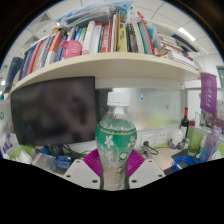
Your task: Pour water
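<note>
A clear plastic water bottle [116, 140] with a white cap and a green flowered label stands upright between my fingers. My gripper [113, 163] is shut on it: both magenta pads [93, 161] press against the bottle's sides below the label. The bottle is held up in front of a desk and a shelf; its base is hidden between the fingers. No cup or other vessel for the water is in sight.
A white shelf [100, 66] full of books runs above. A dark monitor [52, 110] stands at the left behind the bottle. The cluttered desk [170, 150] bears small bottles at the right and blue items at both sides.
</note>
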Demonstrator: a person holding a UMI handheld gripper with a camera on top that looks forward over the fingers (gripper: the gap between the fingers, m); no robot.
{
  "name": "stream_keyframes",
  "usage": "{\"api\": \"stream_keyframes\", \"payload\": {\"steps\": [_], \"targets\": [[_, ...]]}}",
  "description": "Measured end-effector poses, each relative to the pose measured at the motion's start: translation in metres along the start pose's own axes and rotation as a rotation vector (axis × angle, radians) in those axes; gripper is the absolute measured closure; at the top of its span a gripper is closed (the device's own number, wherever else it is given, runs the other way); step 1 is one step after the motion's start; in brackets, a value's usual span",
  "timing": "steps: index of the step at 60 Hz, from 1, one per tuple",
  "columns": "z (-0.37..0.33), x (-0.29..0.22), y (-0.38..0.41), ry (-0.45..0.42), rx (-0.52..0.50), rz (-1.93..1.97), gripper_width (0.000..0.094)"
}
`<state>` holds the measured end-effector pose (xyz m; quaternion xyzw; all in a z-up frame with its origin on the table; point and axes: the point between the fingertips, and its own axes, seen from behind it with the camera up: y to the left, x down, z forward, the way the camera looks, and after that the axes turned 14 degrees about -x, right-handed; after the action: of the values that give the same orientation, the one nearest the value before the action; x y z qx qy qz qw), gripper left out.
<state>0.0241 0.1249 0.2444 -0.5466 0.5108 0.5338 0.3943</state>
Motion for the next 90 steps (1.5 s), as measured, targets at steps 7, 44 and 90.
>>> {"api": "stream_keyframes", "payload": {"steps": [7, 44, 90], "targets": [[0.004, 0.055, -0.046, 0.077, 0.017, -0.015, 0.0658], [0.006, 0.143, -0.102, 0.069, -0.015, 0.015, 0.0471], [-0.168, 0.139, 0.065, 0.337, 0.009, 0.077, 0.0083]]}}
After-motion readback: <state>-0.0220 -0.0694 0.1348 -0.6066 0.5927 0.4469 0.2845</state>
